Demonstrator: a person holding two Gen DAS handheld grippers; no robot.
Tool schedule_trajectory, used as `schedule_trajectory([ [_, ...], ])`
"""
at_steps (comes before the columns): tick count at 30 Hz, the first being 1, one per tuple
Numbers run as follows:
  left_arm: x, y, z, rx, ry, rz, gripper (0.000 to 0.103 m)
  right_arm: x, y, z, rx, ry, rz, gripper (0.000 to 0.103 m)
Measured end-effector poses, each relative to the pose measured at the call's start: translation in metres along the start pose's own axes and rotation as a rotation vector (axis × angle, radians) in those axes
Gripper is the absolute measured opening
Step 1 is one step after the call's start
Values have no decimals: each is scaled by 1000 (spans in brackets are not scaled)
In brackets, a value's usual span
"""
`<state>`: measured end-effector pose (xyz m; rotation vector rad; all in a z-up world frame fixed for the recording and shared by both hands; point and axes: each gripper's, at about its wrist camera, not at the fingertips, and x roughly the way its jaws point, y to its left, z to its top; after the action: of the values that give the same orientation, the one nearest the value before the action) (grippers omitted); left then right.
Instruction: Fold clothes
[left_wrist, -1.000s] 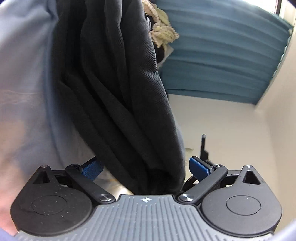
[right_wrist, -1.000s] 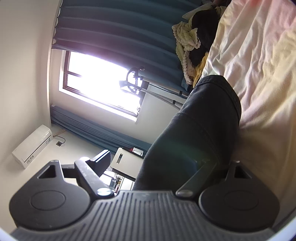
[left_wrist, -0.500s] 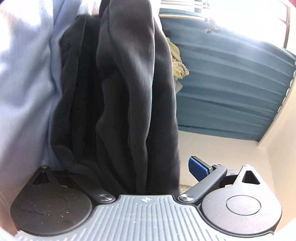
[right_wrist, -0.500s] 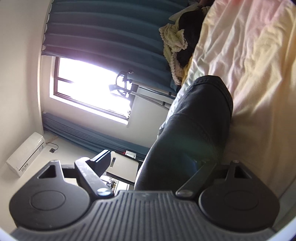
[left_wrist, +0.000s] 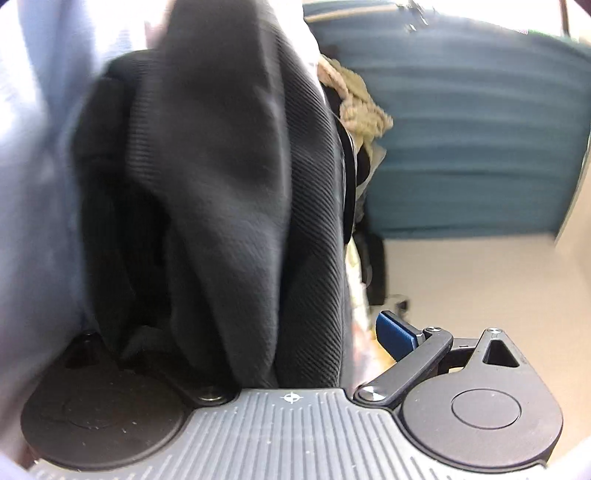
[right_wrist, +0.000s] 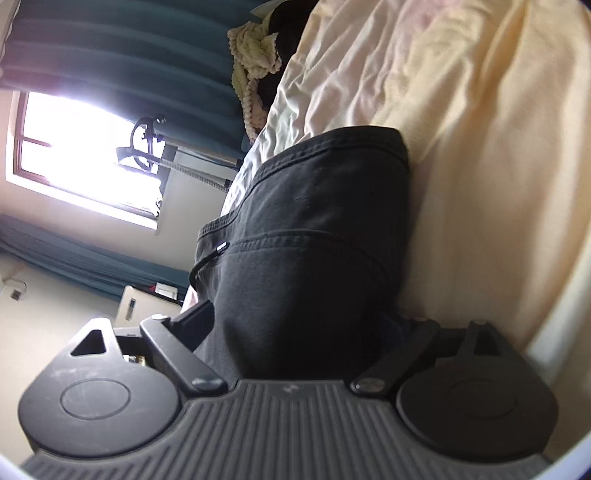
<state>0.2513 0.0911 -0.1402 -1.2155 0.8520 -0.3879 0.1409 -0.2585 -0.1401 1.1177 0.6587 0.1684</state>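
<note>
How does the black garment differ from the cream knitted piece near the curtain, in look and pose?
The black garment is dark, smooth-woven with stitched seams; the cream knitted piece is pale and chunky. The black garment hangs close, filling the space between the jaws of the right gripper; the cream knitted piece lies bunched far off, at the end of the pale sheet. Both are soft cloth.

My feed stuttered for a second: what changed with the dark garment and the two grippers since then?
The right gripper has come closer to the bed sheet; its jaws have just been opening, with the dark garment between them, its seams and drawstring now visible. At the left gripper the garment has bunched up and now hides one blue pad. Unchanged: both grippers have cloth between the fingers, and the curtain hangs behind.
</note>
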Motion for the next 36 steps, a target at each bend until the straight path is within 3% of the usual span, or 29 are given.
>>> schedule_trajectory([
  [3, 4, -15, -8, 113, -21, 81, 94, 8, 17, -4, -109, 1, -102, 87],
  [5, 4, -25, -13, 182, -38, 176, 68, 5, 30, -10, -178, -17, -163, 69],
  [6, 2, -30, -14, 214, -44, 203, 63, 2, 36, -12, -217, -29, -189, 64],
  [8, -5, -36, -16, 255, -67, 195, 43, -9, 48, -17, -289, -58, -223, 45],
  [11, -8, -38, -21, 281, -97, 157, 32, -25, 65, -23, -348, -102, -248, 33],
  [15, -40, -51, -36, 314, -135, 117, 29, -44, 88, -23, -369, -125, -242, 30],
  [18, -37, -75, -61, 357, -151, 89, 29, -61, 110, -19, -419, -141, -221, 29],
  [26, -75, -149, -120, 435, -146, 15, 28, -140, 148, 21, -480, -193, -161, 27],
  [31, -61, -190, -171, 497, -120, -56, 28, -207, 147, 60, -507, -262, -160, 27],
  [36, 2, -239, -218, 550, -47, -131, 28, -276, 131, 112, -507, -344, -184, 27],
])
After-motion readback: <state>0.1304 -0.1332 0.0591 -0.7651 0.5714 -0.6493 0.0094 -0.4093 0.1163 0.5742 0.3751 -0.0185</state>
